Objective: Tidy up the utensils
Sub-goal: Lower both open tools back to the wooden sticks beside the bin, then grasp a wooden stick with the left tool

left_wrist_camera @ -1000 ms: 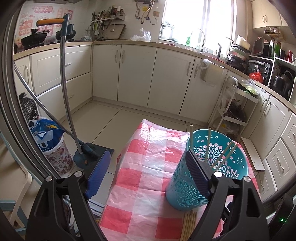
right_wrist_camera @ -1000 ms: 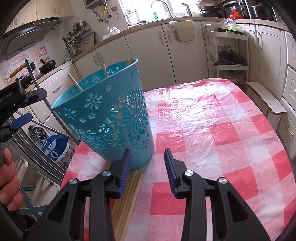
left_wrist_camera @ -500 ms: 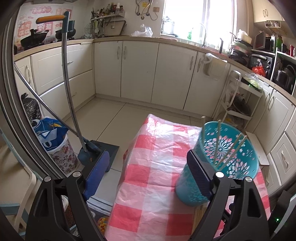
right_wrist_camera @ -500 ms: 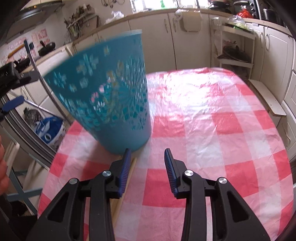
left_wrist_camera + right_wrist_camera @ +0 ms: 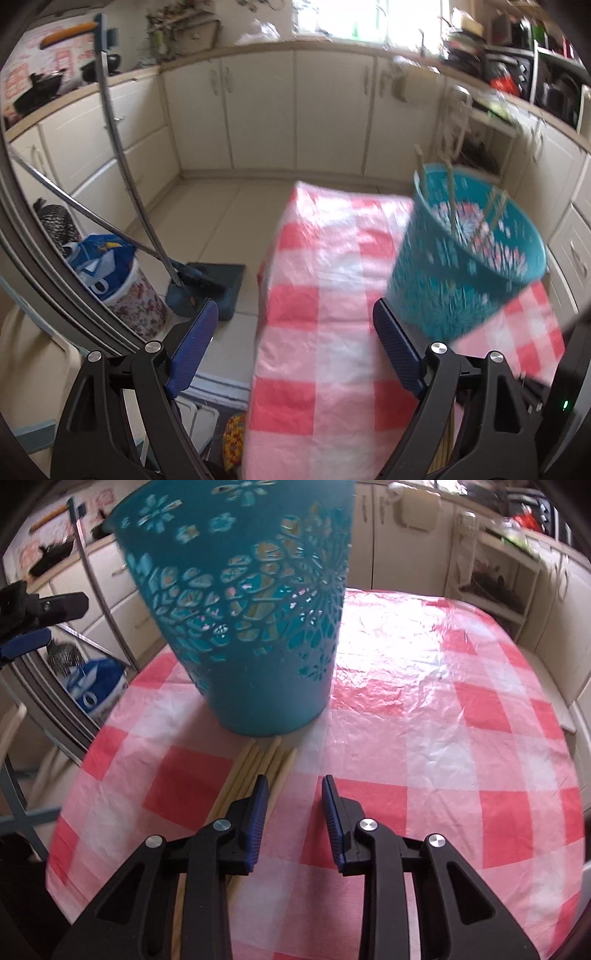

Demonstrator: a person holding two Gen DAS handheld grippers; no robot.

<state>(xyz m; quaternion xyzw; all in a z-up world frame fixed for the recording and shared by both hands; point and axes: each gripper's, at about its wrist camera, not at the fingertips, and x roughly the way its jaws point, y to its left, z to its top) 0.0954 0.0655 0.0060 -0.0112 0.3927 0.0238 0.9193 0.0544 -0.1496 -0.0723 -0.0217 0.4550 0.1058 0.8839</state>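
A teal openwork basket (image 5: 251, 609) stands on the red-and-white checked table (image 5: 424, 709) with several wooden chopsticks (image 5: 452, 199) upright in it. More chopsticks (image 5: 258, 771) lie flat on the cloth in front of the basket. My right gripper (image 5: 291, 794) is open and empty, low over the cloth, its left finger above the lying chopsticks. My left gripper (image 5: 291, 332) is wide open and empty, held off the table's left edge; the basket (image 5: 465, 258) is beyond its right finger. It also shows at the left edge of the right wrist view (image 5: 26, 627).
Left of the table on the floor stand a dustpan with a long handle (image 5: 207, 291) and a floral bin with a blue bag (image 5: 122, 280). Cream kitchen cabinets (image 5: 332, 114) run along the far wall. A white rack (image 5: 491, 579) stands at the far right.
My right gripper has moved forward and lower toward the basket and the lying chopsticks. My left gripper has drawn back and left, away from the basket. Both stay open.
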